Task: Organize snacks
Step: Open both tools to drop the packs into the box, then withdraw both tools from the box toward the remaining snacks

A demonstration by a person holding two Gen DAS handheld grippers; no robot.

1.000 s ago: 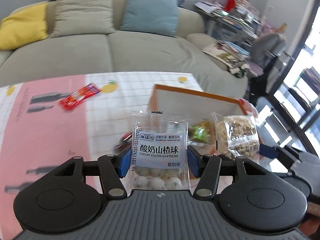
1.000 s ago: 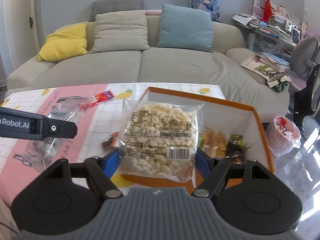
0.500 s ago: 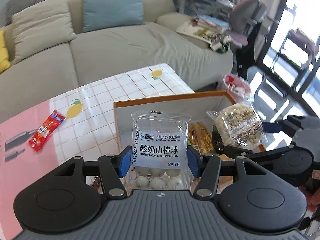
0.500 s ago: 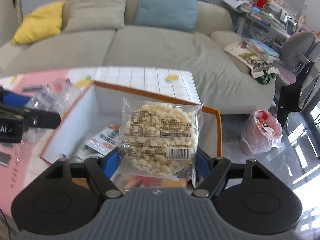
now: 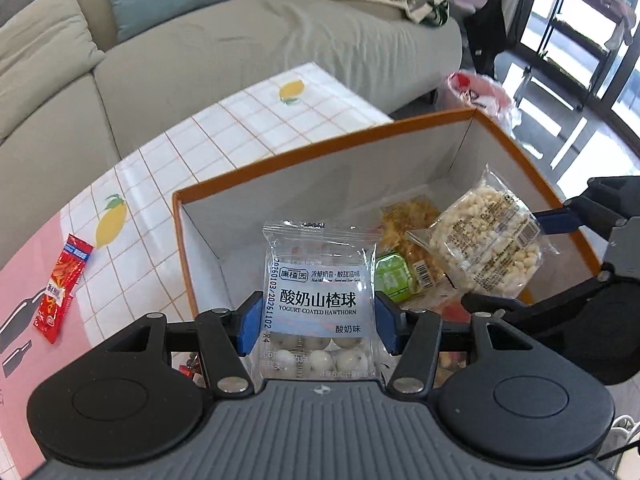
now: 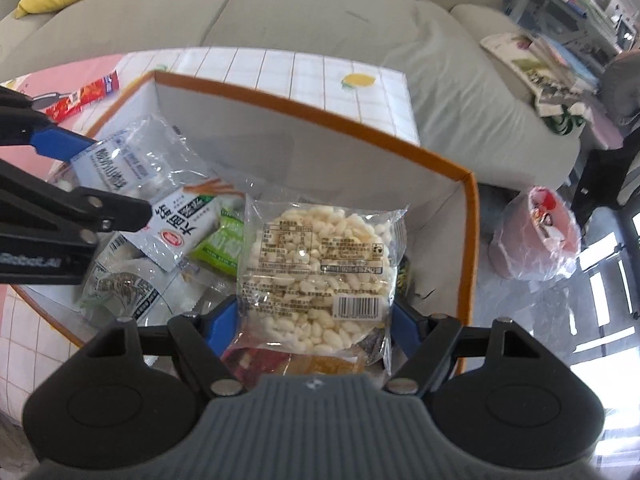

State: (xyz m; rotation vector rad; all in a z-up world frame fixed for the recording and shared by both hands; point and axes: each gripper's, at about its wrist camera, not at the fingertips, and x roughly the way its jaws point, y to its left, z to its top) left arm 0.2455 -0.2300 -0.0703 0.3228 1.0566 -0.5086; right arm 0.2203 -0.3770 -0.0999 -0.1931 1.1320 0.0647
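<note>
My left gripper (image 5: 318, 320) is shut on a clear packet of yogurt-coated hawthorn balls (image 5: 318, 300) and holds it over the near end of the orange-rimmed white box (image 5: 320, 148). My right gripper (image 6: 314, 324) is shut on a round puffed rice cake packet (image 6: 320, 268), held over the box (image 6: 472, 240). It also shows in the left wrist view (image 5: 486, 240), with the right gripper (image 5: 516, 260) at the right. The left gripper (image 6: 100, 176) and its packet (image 6: 120, 164) show in the right wrist view. Several snack packets lie inside the box, among them a green one (image 6: 222, 246).
A red snack stick packet (image 5: 60, 284) lies on the pink and white checked tablecloth (image 5: 240, 120) left of the box. A grey sofa (image 5: 200, 48) stands behind the table. A pink bin with a bag (image 6: 536, 236) stands on the floor to the right.
Both grippers have moved forward and tipped down over the box with their packets still held. The box interior now fills both views.
</note>
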